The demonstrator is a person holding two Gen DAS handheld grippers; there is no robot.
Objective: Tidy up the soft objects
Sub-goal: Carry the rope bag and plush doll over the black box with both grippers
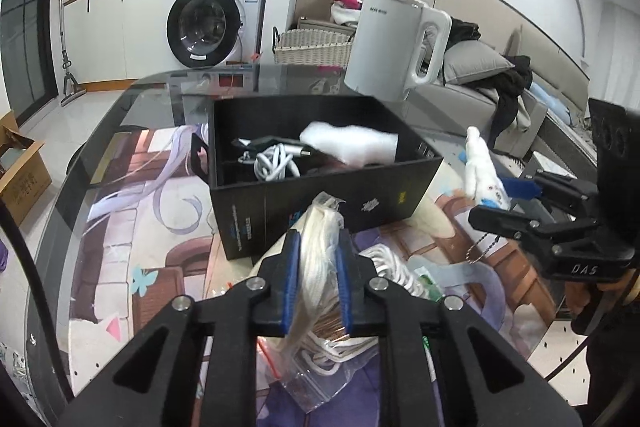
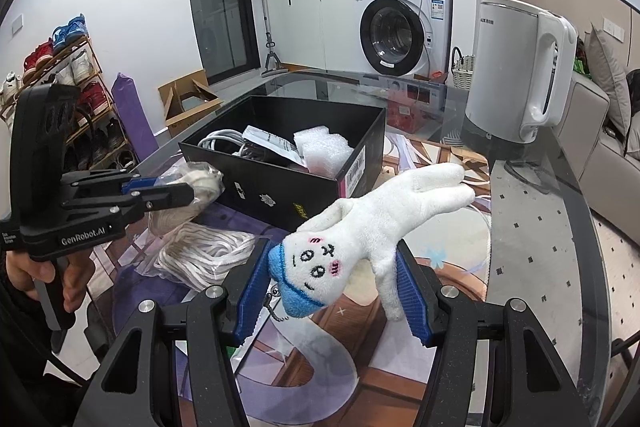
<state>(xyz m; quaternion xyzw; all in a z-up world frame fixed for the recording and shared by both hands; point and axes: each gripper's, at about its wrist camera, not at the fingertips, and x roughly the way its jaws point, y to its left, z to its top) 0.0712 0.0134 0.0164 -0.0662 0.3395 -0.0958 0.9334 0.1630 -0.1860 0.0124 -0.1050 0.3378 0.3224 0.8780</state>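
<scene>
My left gripper is shut on a clear plastic bag of cream-white rope, held above the table just in front of the black box; it also shows in the right wrist view. My right gripper is shut on a white plush rabbit with a blue collar and a keychain, held above the table right of the box. The plush also shows in the left wrist view. The box holds white foam, a white cable and a packet.
A white electric kettle stands on the glass table behind the box. A second bagged bundle of white rope lies on the printed mat. A washing machine, wicker basket, sofa, shoe rack and cardboard boxes stand around the table.
</scene>
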